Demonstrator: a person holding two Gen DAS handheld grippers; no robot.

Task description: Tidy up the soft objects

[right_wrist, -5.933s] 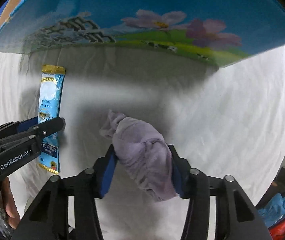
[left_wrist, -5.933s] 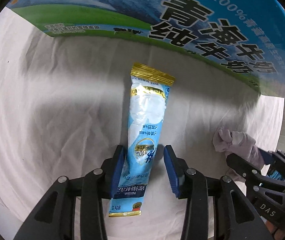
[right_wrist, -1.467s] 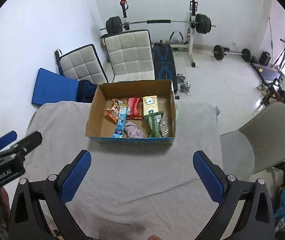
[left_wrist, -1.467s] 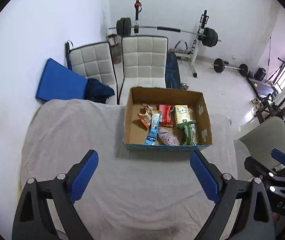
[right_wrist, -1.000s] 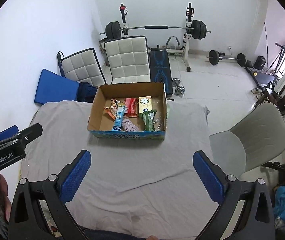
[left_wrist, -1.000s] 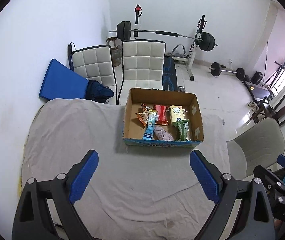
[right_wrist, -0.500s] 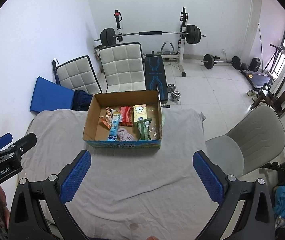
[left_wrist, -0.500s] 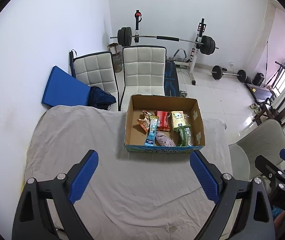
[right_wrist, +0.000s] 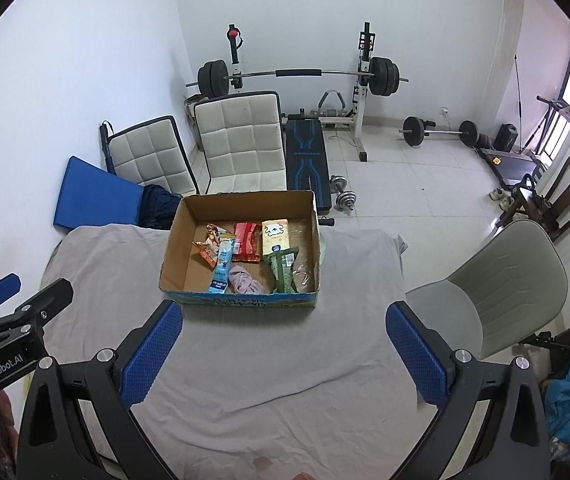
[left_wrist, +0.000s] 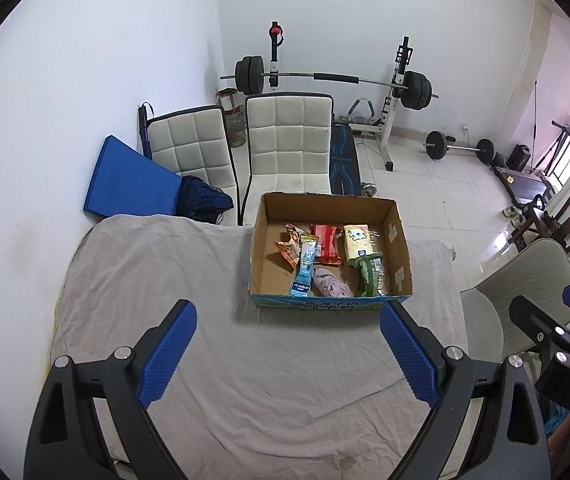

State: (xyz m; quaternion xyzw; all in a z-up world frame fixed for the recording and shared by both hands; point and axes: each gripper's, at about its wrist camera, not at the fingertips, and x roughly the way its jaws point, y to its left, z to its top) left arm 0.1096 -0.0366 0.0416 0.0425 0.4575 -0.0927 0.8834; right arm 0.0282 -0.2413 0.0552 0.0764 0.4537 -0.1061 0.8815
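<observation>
A cardboard box (left_wrist: pixel 397 236) stands on the grey cloth table; it also shows in the right wrist view (right_wrist: pixel 175 248). Inside lie a light-blue sachet (left_wrist: pixel 304 272), a pink-purple cloth (left_wrist: pixel 331 283), a green packet (left_wrist: pixel 368 274), a red packet (left_wrist: pixel 327 240), a yellow carton (left_wrist: pixel 357 242) and an orange wrapper (left_wrist: pixel 289 249). The sachet (right_wrist: pixel 221 266) and cloth (right_wrist: pixel 245 280) also show in the right wrist view. My left gripper (left_wrist: pixel 287 354) is open and empty, high above the table in front of the box. My right gripper (right_wrist: pixel 283 350) is open and empty, likewise raised and back.
Two white padded chairs (left_wrist: pixel 285 148) and a blue mat (left_wrist: pixel 125 180) stand behind the table. A barbell rack (right_wrist: pixel 297 76) and weights sit at the far wall. A grey chair (right_wrist: pixel 497 288) stands at the table's right.
Earlier each gripper held an item near the box: left the sachet, right the cloth. Both items now lie in the box. Both grippers have risen and pulled back, open.
</observation>
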